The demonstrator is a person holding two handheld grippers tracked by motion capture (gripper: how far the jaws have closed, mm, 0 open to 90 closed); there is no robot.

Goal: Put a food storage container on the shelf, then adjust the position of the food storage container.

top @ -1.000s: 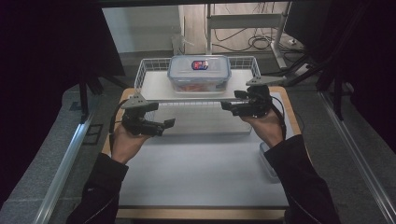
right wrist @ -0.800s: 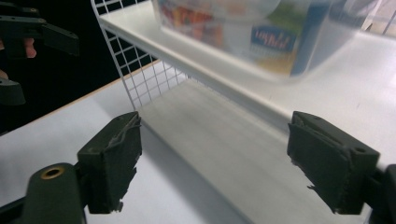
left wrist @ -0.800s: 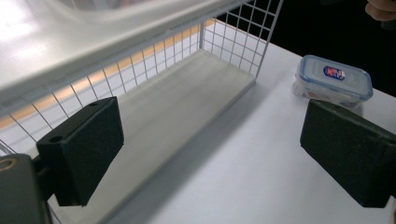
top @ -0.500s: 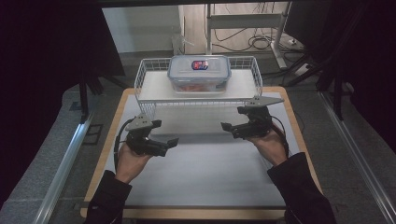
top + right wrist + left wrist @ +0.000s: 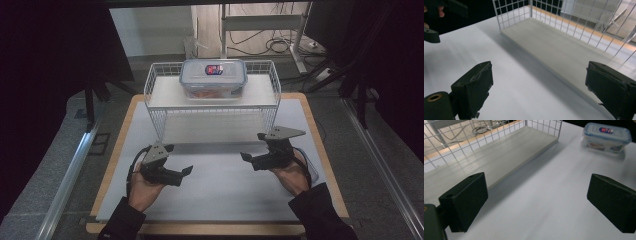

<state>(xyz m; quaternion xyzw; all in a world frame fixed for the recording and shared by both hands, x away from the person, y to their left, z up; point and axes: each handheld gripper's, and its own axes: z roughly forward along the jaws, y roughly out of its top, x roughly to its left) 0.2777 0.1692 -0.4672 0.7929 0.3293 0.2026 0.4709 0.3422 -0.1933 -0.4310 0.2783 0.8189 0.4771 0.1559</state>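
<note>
Both hands have dropped from the wire rack (image 5: pixel 161 112) to the counter (image 5: pixel 220 200), left tongs (image 5: pixel 178 174) and right tongs (image 5: pixel 250 159) just spread empty, leaving the lidded container (image 5: pixel 213 79) placed atop it.

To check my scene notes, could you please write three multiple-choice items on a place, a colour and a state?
1. Where does the food container stand?
A. on the wire rack
B. between the two grippers
C. on the floor

2. What colour is the rack's wire?
A. red
B. white
C. black

3. How are the two grippers?
A. both shut on the container
B. one open, one shut
C. both open and empty

Answers:
1 A: the food container sits on the wire rack, at the far side of the table.
2 B: its mesh is white.
3 C: the jaws of the left gripper and the right gripper have just been opening, with nothing between them.
</note>
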